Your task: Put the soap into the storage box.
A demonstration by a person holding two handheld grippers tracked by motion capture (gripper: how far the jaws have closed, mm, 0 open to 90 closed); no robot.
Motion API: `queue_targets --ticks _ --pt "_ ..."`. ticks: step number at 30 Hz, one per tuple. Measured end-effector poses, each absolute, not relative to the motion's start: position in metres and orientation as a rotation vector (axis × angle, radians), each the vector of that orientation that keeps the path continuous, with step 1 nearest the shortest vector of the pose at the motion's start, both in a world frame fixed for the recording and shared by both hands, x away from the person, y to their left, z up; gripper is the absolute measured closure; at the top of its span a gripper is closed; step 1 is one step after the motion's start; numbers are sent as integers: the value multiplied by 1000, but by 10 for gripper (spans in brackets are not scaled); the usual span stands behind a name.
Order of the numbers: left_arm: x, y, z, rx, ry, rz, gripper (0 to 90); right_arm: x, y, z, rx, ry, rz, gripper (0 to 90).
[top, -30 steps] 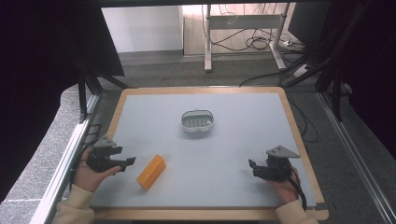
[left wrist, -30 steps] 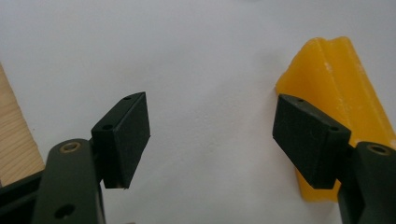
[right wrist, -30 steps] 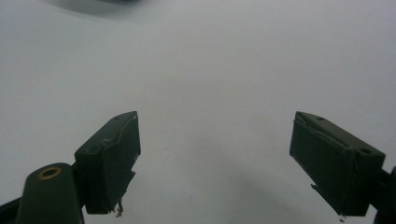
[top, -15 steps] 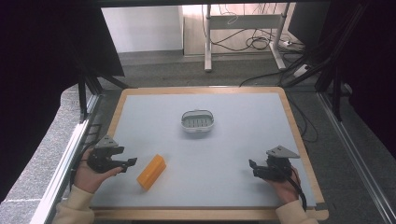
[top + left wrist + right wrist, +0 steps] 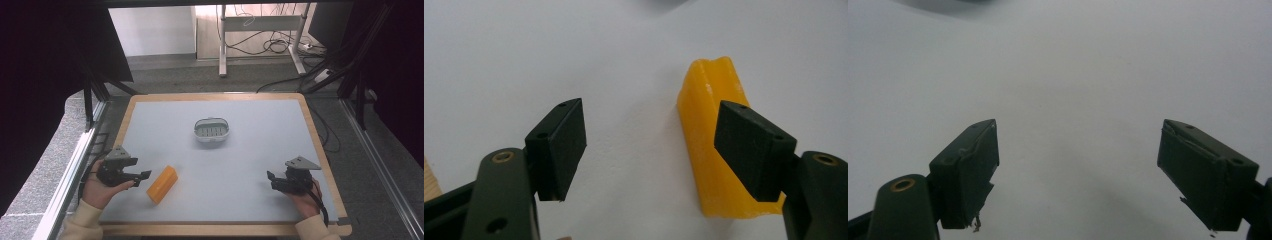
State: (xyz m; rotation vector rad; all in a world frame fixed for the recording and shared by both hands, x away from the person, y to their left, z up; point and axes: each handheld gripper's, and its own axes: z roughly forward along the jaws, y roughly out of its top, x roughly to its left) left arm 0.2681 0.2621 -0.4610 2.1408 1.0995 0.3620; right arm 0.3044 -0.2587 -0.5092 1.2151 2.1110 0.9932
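Now the yellow block [image 5: 162, 184] is seen lying flat near the front left corner of the tabletop [image 5: 260, 150], just beside the left tool [image 5: 144, 175]. Both tools are held wide open and nothing is gripped. The right tool [image 5: 270, 178] is kept near the front right corner. A small grey dish [image 5: 212, 130] sits toward the middle. Part of the block is hidden behind one jaw in the left gripper view.

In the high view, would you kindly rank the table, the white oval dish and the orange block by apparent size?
1. Wooden-edged grey table
2. White oval slotted dish
3. Orange rectangular block, though it looks close to the dish, so that order is unsure.
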Motion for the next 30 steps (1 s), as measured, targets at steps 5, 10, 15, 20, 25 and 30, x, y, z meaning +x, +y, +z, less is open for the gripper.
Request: queue_targets --ticks 5,10,15,20,25,30 --pt "267 256 -461 2159 1083 352 284 304 -258 -509 1209 2110 992 173" --pt "267 250 -462 2175 1073 343 284 304 -259 -509 1212 2104 985 173" --pt "267 243 -464 2198 1061 329 282 303 -258 -509 1210 2105 979 173" --pt "267 238 -466 2212 1070 323 283 303 -257 -509 1208 2105 975 173" --pt "269 232 -469 2224 1089 312 285 303 -256 -509 1206 2109 964 173" --pt "271 226 -472 2234 1099 309 287 303 -256 -509 1201 2111 958 173"
